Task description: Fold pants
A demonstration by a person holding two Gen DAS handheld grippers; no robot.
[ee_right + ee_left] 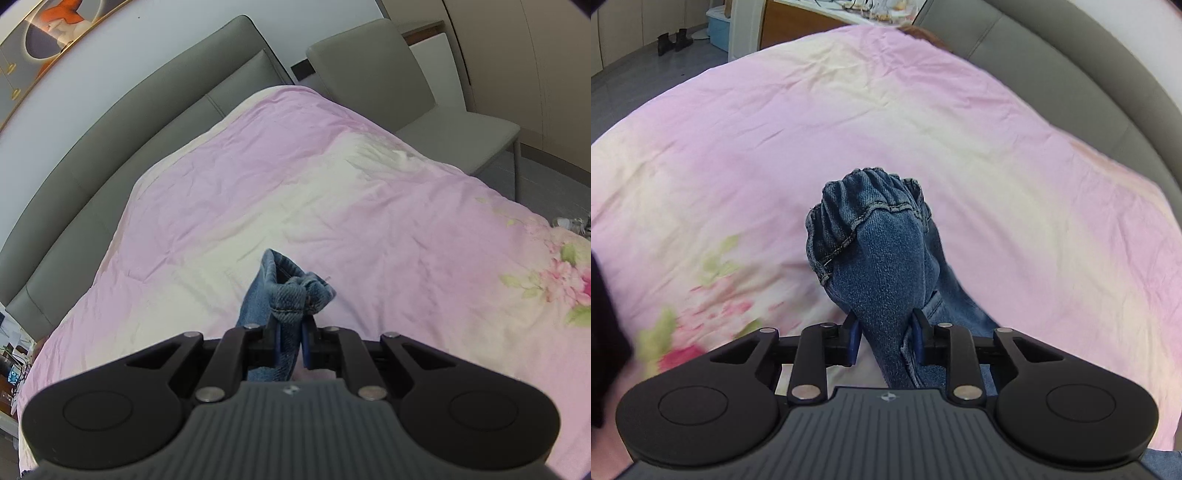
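Blue denim pants [882, 266] rise in a bunched fold above the pink bed cover, their gathered elastic waistband at the top. My left gripper [884, 341] is shut on this thick fold, the blue pads pressing the cloth from both sides. More denim trails down to the right behind the fingers. In the right wrist view my right gripper [291, 345] is shut on another part of the pants [284, 295], a hemmed edge that sticks up crumpled past the fingertips. Both pinched parts hang above the bed.
A pink floral bed cover [923, 129] fills both views. A grey padded headboard [129, 110] runs behind it and a grey chair [424, 96] stands at the bed's far side. Floor, black shoes [674, 40] and a blue bin [720, 26] lie beyond the bed. A dark shape sits at the left edge.
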